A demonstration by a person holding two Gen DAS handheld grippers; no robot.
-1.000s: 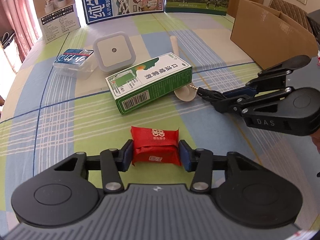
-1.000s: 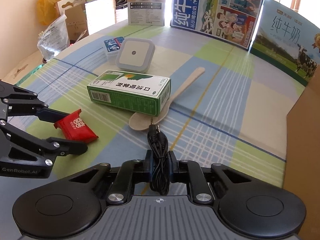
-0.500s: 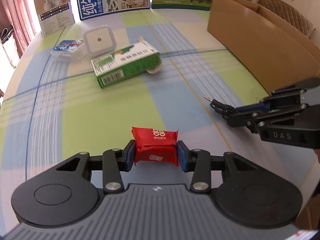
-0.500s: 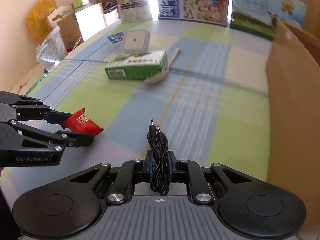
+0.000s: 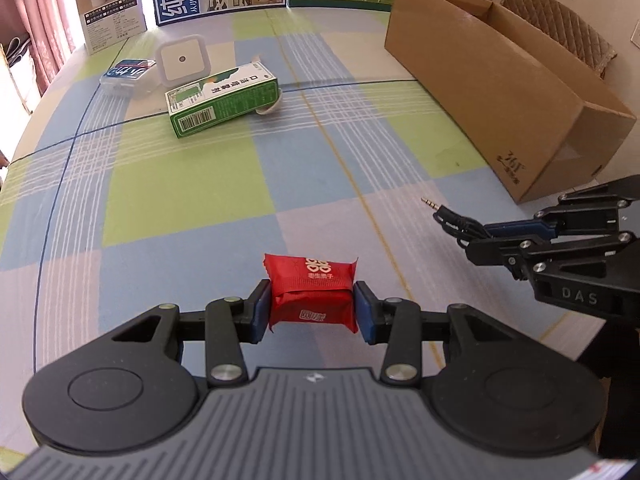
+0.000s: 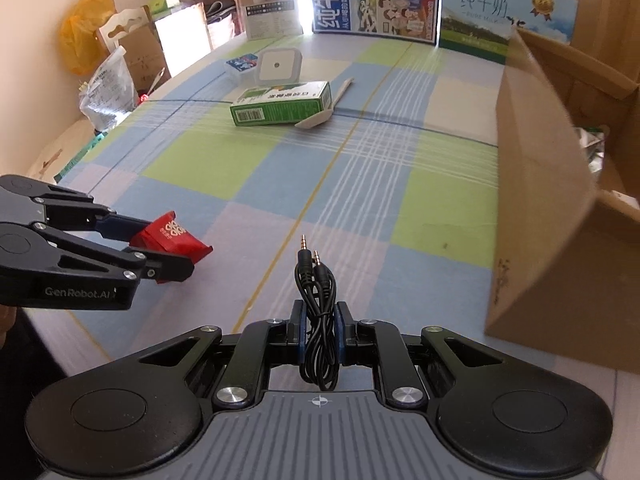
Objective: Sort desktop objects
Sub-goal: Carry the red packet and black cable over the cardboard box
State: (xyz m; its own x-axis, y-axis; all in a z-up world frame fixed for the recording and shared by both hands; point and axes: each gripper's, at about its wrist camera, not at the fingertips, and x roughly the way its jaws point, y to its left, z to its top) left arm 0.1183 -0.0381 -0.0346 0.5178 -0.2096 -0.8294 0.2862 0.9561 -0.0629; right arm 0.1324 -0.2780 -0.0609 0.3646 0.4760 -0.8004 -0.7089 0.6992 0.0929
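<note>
Both grippers loaded, held near the cardboard box [image 5: 500, 80].

A red snack packet [image 5: 312, 294] is clamped between the fingers of the left gripper [image 5: 312, 312], left of the box. A coiled black audio cable [image 6: 318, 312] is pinched in the right gripper [image 6: 319, 332], just beside the box's near corner. A green carton [image 5: 222, 98] is lying on the table further left.

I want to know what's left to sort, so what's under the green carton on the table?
A pale spoon lies partly under the green carton: its bowl pokes out at the near corner, its handle behind. The middle of the spoon is covered, and anything else beneath the carton cannot be seen.
</note>
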